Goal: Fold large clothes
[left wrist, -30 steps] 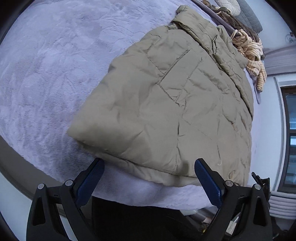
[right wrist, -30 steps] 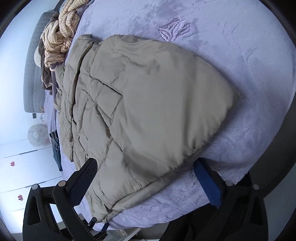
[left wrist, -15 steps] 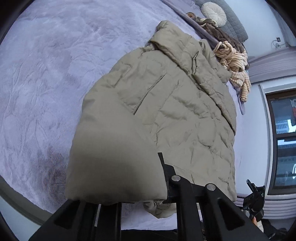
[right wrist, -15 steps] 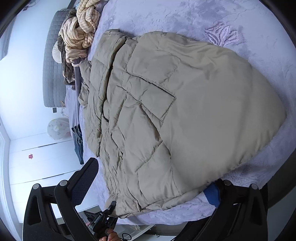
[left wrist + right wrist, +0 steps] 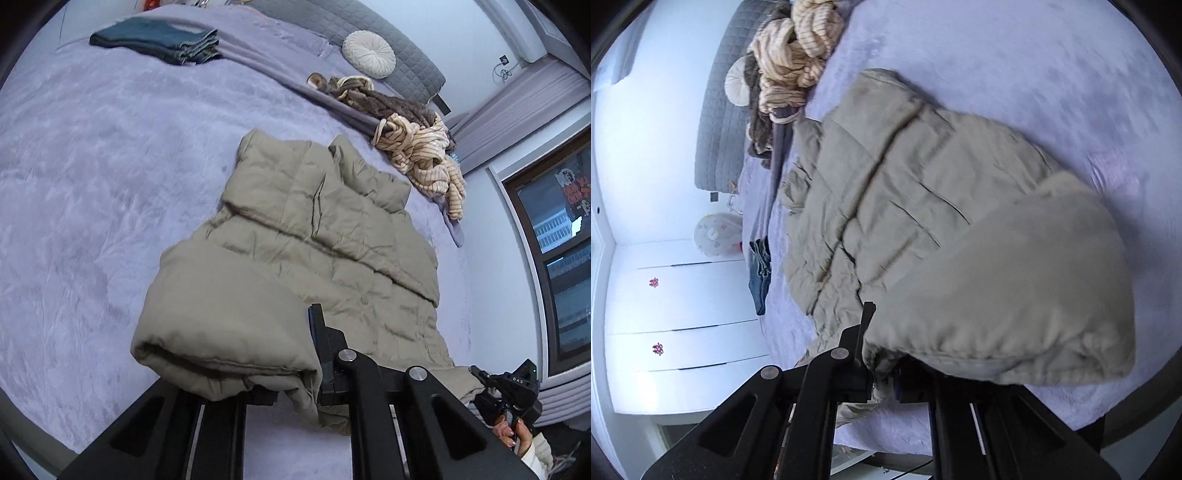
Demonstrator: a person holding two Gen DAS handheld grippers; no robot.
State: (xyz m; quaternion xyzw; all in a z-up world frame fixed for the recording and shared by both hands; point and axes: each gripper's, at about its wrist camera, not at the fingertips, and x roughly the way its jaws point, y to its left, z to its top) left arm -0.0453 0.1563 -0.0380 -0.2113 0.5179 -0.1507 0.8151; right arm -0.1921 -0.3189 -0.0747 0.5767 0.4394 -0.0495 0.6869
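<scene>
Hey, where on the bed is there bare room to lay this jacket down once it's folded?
Free: the wide stretch of purple blanket between the khaki jacket and the folded jeans. Crowded: the headboard side, where the striped garment pile lies beside the jacket's collar.

we count: one beige padded jacket [image 5: 317, 236], one folded pair of jeans [image 5: 159, 38], one striped cream garment [image 5: 421, 151], one brown garment [image 5: 380, 98], one round white cushion [image 5: 368, 53], one bed [image 5: 92, 166], two grippers, left gripper [image 5: 295, 376] and right gripper [image 5: 882, 373].
</scene>
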